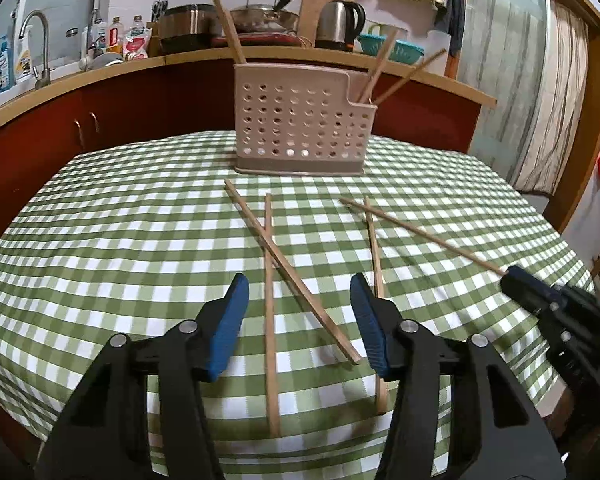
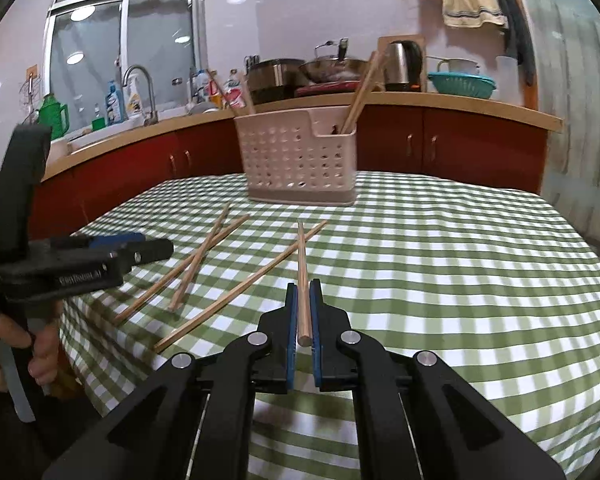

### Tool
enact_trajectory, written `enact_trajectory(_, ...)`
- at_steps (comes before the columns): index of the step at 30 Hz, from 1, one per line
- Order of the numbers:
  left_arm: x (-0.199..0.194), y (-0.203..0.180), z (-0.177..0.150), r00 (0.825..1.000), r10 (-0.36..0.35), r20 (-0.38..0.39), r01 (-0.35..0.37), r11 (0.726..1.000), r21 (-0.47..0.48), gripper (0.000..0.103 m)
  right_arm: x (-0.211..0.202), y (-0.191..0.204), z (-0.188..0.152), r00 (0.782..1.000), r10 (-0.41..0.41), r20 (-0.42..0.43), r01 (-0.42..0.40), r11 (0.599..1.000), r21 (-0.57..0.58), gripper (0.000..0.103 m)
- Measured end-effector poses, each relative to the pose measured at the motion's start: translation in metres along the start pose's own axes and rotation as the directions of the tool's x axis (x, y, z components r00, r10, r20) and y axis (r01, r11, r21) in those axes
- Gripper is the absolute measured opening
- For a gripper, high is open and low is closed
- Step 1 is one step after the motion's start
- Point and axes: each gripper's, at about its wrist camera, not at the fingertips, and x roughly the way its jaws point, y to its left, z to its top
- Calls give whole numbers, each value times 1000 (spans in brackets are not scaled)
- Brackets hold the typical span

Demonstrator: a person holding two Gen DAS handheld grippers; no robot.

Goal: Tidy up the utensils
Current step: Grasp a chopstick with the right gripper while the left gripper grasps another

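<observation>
A beige perforated utensil holder (image 1: 300,128) (image 2: 300,160) stands at the far side of the green checked table (image 1: 100,240) with several wooden chopsticks upright in it. My left gripper (image 1: 298,286) is open above two crossed chopsticks (image 1: 288,268). A third loose chopstick (image 1: 374,248) lies by its right finger. My right gripper (image 2: 303,292) is shut on the thick end of a chopstick (image 2: 302,272) and holds it pointing at the holder. This held chopstick (image 1: 420,236) and the right gripper (image 1: 516,276) show at the right of the left wrist view.
A red-fronted kitchen counter (image 2: 420,100) runs behind the table with a sink tap, bottles, pots, a kettle (image 2: 404,64) and a teal colander. The left gripper (image 2: 132,248) and the hand holding it sit at the left of the right wrist view. Three loose chopsticks (image 2: 204,256) lie there.
</observation>
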Motion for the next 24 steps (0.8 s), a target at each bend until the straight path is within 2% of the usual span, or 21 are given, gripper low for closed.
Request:
enact_trajectory(3, 10, -5, -3, 999, -11, -36, 11, 1000, -4, 41, -4, -10, -1, 1000, -9, 11, 9, 1000, 25, 7)
enact_trajectory(6, 19, -9, -6, 998, -16, -68, 16, 1000, -6, 38, -7, -17, -3, 1000, -8, 14, 8, 999, 40, 7)
enact_trajectory(13, 36, -12, -17, 990, -27, -138, 26, 1000, -12, 18, -8, -20, -5, 1000, 0, 18, -1, 998, 55, 7)
enact_trajectory(19, 33, -7, -20, 989, -36, -142, 34, 999, -17, 11, -8, -18, -4, 1000, -2, 19, 1, 999, 53, 7)
enact_trajectory(24, 28, -1, -22, 990, -32, -141, 28, 999, -26, 10, -9, -15, -1, 1000, -5, 20, 4, 999, 41, 7)
